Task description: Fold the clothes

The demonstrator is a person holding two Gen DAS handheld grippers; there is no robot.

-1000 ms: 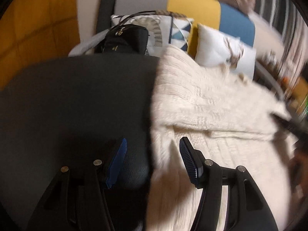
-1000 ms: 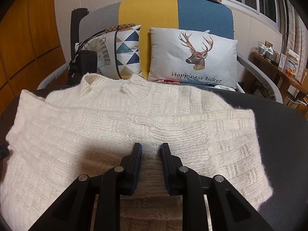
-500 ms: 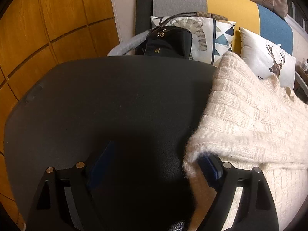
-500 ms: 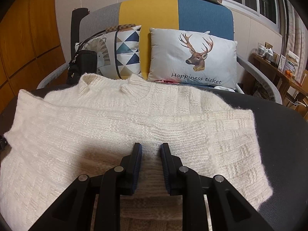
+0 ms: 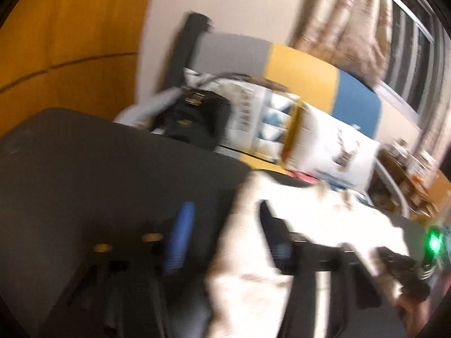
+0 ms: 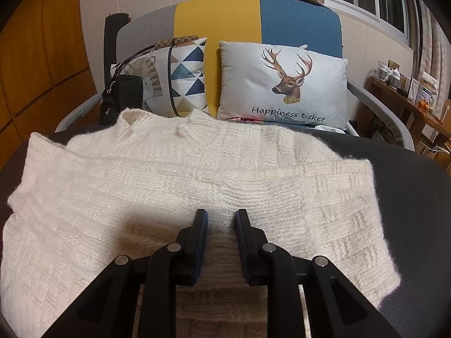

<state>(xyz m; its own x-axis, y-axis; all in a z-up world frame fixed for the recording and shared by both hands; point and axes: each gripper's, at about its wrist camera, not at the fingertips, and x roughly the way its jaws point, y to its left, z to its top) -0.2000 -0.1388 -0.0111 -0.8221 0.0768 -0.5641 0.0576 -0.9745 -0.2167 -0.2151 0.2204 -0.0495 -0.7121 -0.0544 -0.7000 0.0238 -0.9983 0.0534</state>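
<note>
A dark round table [image 6: 417, 186] carried the cream knitted sweater [image 6: 174, 186], lying flat across it, collar at the far side. My right gripper [image 6: 221, 219] pinched a fold of knit at the near middle. My left gripper [image 5: 222, 225], blurred, stood spread over the sweater's left edge.

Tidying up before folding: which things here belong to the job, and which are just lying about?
Job: sweater, dark table, left tongs, right tongs.
Lying about: deer cushion, triangle cushion, black bag, sofa, shelf clutter.
</note>
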